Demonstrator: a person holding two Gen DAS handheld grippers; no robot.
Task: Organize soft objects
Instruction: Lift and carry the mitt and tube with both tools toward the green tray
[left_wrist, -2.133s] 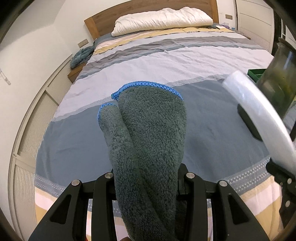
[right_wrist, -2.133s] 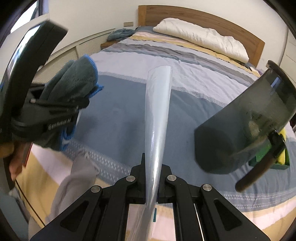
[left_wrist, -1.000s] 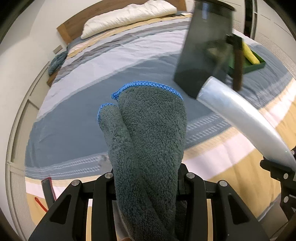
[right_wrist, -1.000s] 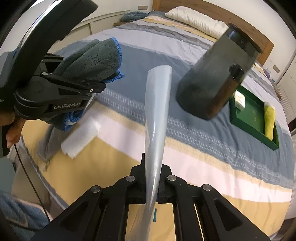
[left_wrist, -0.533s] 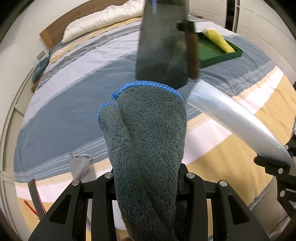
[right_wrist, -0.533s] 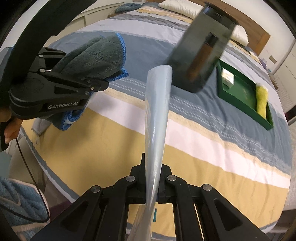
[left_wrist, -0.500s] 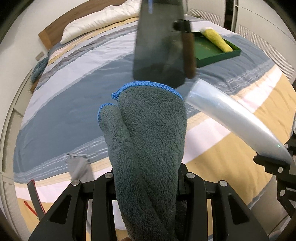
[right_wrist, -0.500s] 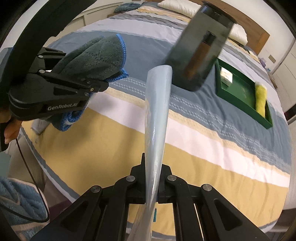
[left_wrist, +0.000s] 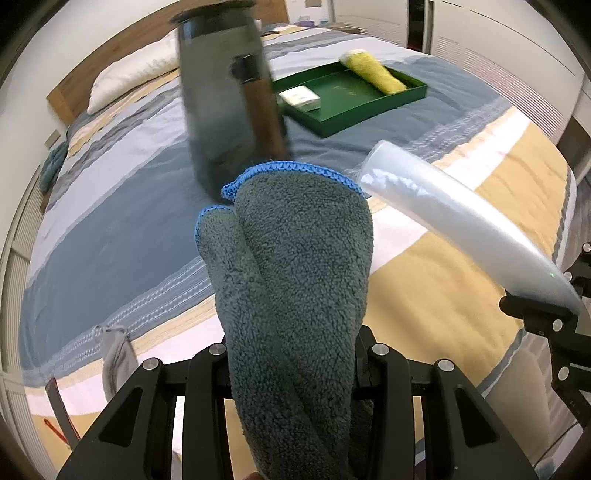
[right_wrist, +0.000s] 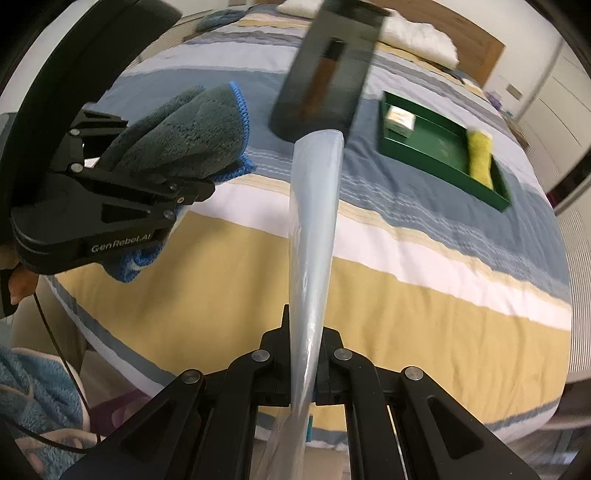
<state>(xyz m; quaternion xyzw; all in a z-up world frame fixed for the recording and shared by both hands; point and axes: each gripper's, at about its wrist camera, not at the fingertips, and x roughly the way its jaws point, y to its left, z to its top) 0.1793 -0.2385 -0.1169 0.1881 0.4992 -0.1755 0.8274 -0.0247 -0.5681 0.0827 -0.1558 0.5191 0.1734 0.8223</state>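
My left gripper (left_wrist: 295, 354) is shut on a grey-green fleece cloth (left_wrist: 295, 258) with blue edging, which stands up between the fingers and hides them. In the right wrist view the same cloth (right_wrist: 192, 125) juts from the left gripper (right_wrist: 147, 192) at the left. My right gripper (right_wrist: 303, 347) is shut on a thin clear plastic bag (right_wrist: 314, 221), pinched into a long strip; that bag (left_wrist: 454, 229) crosses the left view at right. Both are held above the foot of a striped bed (right_wrist: 369, 280). A green tray (left_wrist: 369, 114) on the bed holds a yellow rolled cloth (left_wrist: 373, 72) and a small white box (left_wrist: 299, 96).
A dark, blurred cylinder (left_wrist: 225, 92) with a brown strip hangs close in front of both cameras. A white pillow (left_wrist: 129, 77) lies by the wooden headboard. A grey cloth (left_wrist: 114, 354) droops over the bed's near edge. A blue fluffy blanket (right_wrist: 29, 406) lies low at left.
Both grippers have swept sideways along the foot of the bed. The green tray has come nearer and further into view. The cloth and the bag stay gripped as before.
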